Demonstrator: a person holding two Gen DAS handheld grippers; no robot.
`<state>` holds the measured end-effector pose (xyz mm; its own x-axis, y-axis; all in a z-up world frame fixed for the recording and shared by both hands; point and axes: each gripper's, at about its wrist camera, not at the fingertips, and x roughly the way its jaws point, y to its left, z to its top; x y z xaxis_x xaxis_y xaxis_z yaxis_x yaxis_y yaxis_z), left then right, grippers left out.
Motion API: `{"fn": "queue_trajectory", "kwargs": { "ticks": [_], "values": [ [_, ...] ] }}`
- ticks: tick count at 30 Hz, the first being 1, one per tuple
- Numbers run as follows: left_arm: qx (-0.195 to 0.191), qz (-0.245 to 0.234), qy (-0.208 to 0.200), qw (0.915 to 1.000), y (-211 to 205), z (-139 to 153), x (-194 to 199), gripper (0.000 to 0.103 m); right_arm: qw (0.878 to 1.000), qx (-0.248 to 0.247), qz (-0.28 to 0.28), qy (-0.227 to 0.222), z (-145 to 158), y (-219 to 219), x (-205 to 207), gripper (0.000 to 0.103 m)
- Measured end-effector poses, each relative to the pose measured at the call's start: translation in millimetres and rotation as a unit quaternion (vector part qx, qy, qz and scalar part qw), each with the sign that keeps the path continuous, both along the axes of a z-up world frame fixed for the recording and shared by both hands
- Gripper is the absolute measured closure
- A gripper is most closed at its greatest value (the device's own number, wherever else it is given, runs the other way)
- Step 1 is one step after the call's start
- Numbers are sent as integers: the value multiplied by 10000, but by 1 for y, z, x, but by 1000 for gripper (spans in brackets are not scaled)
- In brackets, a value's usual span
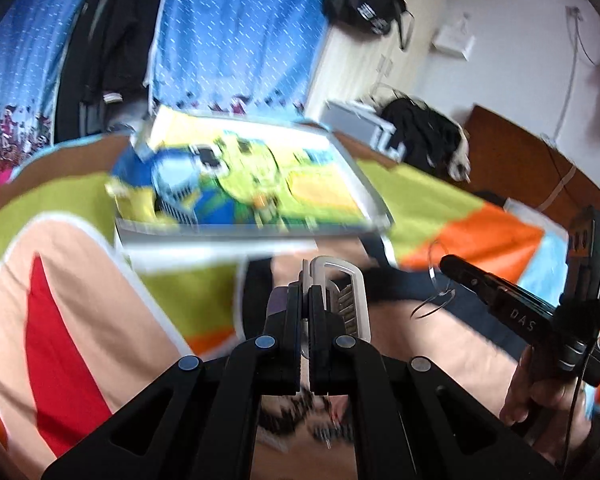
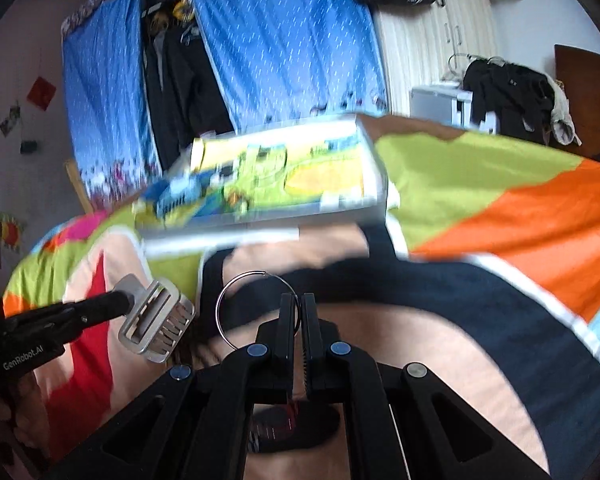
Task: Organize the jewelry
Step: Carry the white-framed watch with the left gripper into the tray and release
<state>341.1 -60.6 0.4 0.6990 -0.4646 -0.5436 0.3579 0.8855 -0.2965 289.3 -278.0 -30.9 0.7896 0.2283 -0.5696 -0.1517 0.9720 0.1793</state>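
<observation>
My left gripper (image 1: pixel 306 300) is shut on a silver metal hair clip with comb teeth (image 1: pixel 346 296), held above the colourful bedspread. It also shows at the left of the right wrist view (image 2: pixel 156 316), at the tip of the left gripper (image 2: pixel 124 300). My right gripper (image 2: pixel 299 304) is shut on a thin silver hoop ring (image 2: pixel 236 300), which stands up to the left of the fingers. In the left wrist view the right gripper (image 1: pixel 446 264) comes in from the right with the thin hoop (image 1: pixel 436 296) hanging at its tip.
A flat box with a green and blue cartoon lid (image 1: pixel 240 180) lies on the bedspread (image 1: pixel 460 208) ahead, also in the right wrist view (image 2: pixel 268 176). Blue curtains (image 2: pixel 284 40), hanging dark clothes and a wooden headboard (image 1: pixel 520 160) stand behind.
</observation>
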Motion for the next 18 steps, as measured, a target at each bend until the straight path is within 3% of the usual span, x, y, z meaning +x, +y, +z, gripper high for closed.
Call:
{"fn": "queue_trajectory", "kwargs": {
  "ticks": [6, 9, 14, 18],
  "values": [
    [-72, 501, -224, 9985, 10, 31, 60, 102, 9968, 514, -198, -571, 33, -3, 58, 99],
    [-36, 714, -200, 9972, 11, 36, 97, 102, 9957, 634, -226, -637, 40, -1, 93, 99],
    [173, 786, -15, 9968, 0, 26, 149, 102, 9958, 739, -255, -473, 35, 4, 145, 99],
    [451, 811, 241, 9954, -11, 2, 171, 102, 9950, 944, -323, -76, 12, 0, 179, 99]
  ]
}}
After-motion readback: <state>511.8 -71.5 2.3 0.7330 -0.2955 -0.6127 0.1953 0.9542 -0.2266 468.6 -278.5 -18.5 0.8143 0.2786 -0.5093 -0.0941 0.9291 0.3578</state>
